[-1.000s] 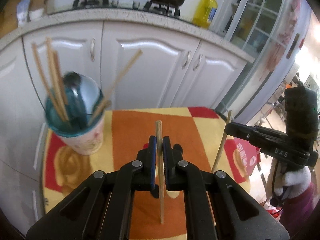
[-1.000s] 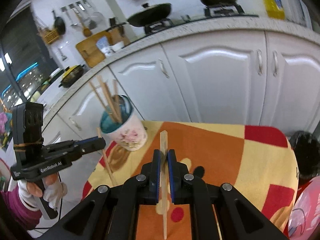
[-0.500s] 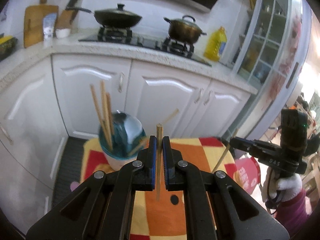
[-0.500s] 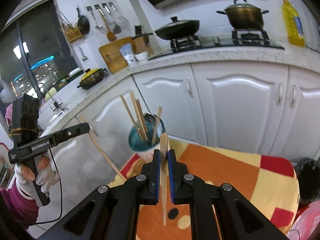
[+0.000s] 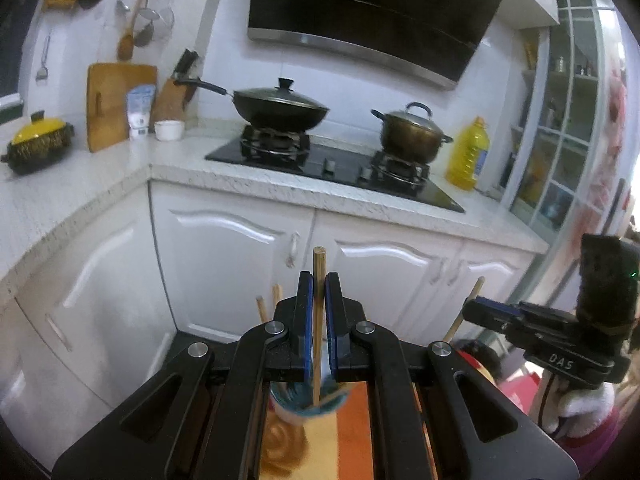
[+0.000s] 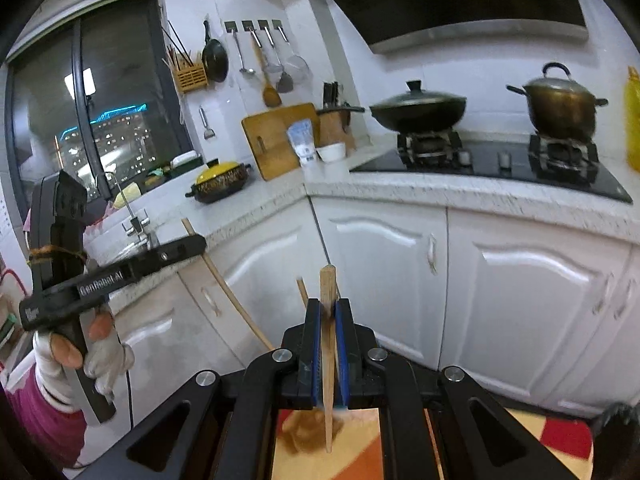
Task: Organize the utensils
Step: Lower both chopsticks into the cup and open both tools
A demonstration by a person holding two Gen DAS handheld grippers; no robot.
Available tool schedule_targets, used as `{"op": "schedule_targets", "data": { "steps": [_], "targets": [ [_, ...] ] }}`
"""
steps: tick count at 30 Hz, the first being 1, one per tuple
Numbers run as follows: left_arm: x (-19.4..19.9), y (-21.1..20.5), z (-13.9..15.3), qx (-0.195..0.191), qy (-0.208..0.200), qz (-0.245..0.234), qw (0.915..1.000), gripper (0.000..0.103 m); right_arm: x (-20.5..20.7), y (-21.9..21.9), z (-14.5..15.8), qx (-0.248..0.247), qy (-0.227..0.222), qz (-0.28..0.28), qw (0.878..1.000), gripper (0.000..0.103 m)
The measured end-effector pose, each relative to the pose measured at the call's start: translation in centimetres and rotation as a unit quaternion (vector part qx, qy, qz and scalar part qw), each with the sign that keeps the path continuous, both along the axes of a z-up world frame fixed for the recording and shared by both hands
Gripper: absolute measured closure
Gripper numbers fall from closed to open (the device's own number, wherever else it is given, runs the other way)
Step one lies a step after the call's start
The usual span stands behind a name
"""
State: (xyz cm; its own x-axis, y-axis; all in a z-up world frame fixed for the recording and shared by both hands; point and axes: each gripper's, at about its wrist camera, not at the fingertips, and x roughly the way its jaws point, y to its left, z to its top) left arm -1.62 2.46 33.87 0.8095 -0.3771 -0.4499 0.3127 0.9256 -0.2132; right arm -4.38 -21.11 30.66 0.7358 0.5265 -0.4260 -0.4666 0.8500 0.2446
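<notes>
My left gripper [image 5: 319,278] is shut on an upright wooden chopstick [image 5: 319,258], whose lower end hangs over the teal-lined cup [image 5: 306,402]. The cup is mostly hidden behind the jaws, and two other chopstick ends [image 5: 262,308] stick up from it. My right gripper [image 6: 328,304] is shut on a second wooden chopstick [image 6: 327,280], held upright above the orange and yellow cloth [image 6: 360,444]. In the left wrist view the right gripper [image 5: 470,310] shows at the right with its chopstick [image 5: 474,290]. In the right wrist view the left gripper [image 6: 200,242] shows at the left with its chopstick [image 6: 230,294].
White cabinet doors [image 5: 240,252] stand close behind the table. On the counter above are a stove with a black wok [image 5: 280,108], a brass pot [image 5: 412,132] and a yellow oil bottle [image 5: 468,156]. A gloved hand [image 6: 100,356] holds the left gripper.
Both grippers have risen and tilted up, each still holding its chopstick. The cup has slid from the upper left of the left wrist view to beneath the left jaws.
</notes>
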Motion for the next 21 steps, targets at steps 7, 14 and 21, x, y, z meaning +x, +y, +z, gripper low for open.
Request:
{"op": "schedule_targets", "data": {
  "steps": [7, 14, 21],
  "targets": [
    [3.6, -0.6, -2.2, 0.037, 0.006, 0.018, 0.9991, 0.099, 4.5, 1.6, -0.3, 0.001, -0.003, -0.023, 1.0, 0.096],
    [5.2, -1.9, -6.9, 0.062, 0.033, 0.031, 0.997, 0.099, 6.4, 2.9, -5.1, -0.016, 0.015, -0.051, 0.998, 0.096],
    [5.8, -2.4, -10.2, 0.061, 0.064, 0.032, 0.9955, 0.099, 5.9, 2.4, -10.2, -0.018, 0.082, -0.039, 0.996, 0.096]
  ]
}}
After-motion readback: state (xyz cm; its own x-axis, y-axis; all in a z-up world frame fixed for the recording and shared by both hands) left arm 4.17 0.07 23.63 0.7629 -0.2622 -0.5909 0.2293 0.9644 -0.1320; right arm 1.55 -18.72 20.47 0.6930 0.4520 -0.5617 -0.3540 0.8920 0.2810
